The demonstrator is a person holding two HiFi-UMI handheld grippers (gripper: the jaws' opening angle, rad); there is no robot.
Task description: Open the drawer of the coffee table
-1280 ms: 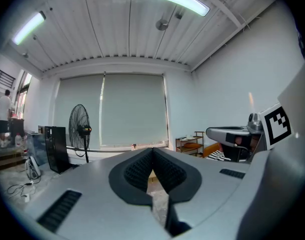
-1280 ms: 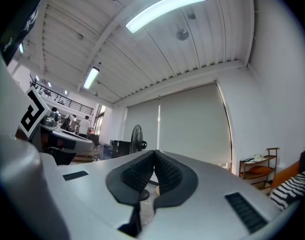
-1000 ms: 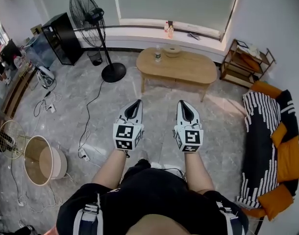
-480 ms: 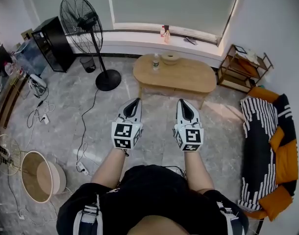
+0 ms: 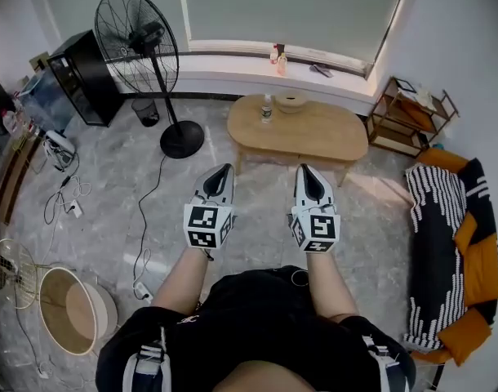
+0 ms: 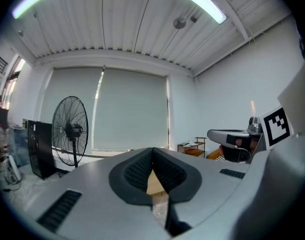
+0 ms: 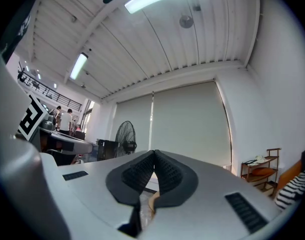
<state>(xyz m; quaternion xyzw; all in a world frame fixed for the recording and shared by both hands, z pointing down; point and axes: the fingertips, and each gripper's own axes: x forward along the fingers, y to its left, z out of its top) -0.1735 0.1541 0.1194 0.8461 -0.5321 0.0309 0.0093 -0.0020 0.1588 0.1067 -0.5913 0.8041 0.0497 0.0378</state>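
Note:
An oval light-wood coffee table point(image 5: 314, 133) stands ahead of me near the window wall, with a bottle point(image 5: 267, 109) and a small bowl point(image 5: 291, 101) on its far side. No drawer shows from the head view. My left gripper point(image 5: 224, 171) and right gripper point(image 5: 304, 172) are held side by side, level, pointing toward the table and well short of it. Both are shut with nothing between the pads. A sliver of the table shows past the left gripper point(image 6: 152, 154) and the right gripper point(image 7: 153, 159) in their own views.
A black standing fan point(image 5: 143, 47) stands left of the table, its cable trailing across the marble floor. A wooden side shelf point(image 5: 408, 113) and a striped and orange sofa point(image 5: 457, 243) are at the right. A round basket point(image 5: 69, 309) and a black cabinet point(image 5: 82, 76) are at the left.
The whole view has shifted as I walked across the room; the table now sits slightly lower and larger in the head view. Both grippers keep the same shut pose in front of me.

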